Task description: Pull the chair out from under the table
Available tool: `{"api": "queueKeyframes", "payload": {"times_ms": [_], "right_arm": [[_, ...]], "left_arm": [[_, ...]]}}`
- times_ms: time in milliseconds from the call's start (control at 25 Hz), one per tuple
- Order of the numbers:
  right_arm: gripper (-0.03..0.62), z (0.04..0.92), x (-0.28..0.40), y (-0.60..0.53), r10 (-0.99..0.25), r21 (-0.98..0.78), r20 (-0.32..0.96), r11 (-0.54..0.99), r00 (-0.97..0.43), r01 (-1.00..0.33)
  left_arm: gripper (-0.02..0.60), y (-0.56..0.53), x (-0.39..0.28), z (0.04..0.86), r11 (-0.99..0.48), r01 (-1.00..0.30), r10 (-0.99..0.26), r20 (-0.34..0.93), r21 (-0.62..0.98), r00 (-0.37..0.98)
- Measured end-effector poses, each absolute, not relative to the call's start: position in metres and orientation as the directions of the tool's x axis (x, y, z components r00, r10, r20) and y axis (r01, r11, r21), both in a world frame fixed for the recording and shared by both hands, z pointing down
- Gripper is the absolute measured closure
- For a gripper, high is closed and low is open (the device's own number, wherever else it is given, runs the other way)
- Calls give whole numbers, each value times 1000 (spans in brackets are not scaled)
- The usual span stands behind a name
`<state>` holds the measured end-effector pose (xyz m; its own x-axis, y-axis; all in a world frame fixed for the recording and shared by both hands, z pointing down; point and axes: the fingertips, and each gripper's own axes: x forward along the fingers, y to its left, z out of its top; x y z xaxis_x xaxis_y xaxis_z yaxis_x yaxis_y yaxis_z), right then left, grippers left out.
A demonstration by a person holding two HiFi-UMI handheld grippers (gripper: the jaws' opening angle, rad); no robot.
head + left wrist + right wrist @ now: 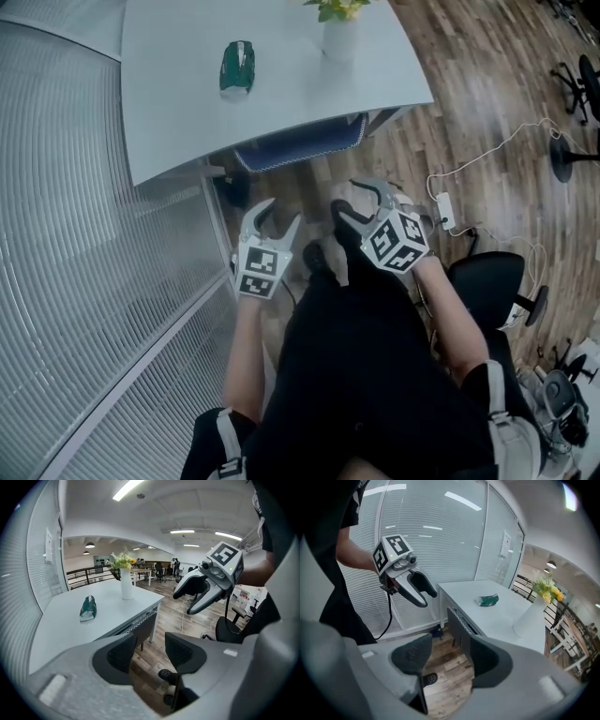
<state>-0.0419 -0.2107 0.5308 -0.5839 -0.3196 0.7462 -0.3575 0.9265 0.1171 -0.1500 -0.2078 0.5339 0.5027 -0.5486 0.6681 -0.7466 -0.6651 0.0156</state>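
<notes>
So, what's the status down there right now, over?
Left gripper and right gripper open, empty. Chair tucked under table, untouched. Only wood floor between; nothing blocking.

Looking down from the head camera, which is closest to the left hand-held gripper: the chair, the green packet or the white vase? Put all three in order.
From the left hand-held gripper:
1. The chair, just ahead, tucked under the near edge of the table.
2. The green packet, on the tabletop, ahead and slightly left.
3. The white vase, farther back on the tabletop, to the right.
</notes>
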Motion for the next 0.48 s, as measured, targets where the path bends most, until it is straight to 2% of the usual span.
{"api": "queueKeyframes", "payload": {"times_ms": [320,480], "right_arm": [[342,561,-39,-249,-283,155,790,950,-544,-269],[364,572,-38,-269,-281,179,805,955,-523,-237]], "left_arm": [[364,-235,-139,563,-754,-655,-444,769,-43,461],[373,-252,-133,570,-782,-622,-412,789,-49,457]]}}
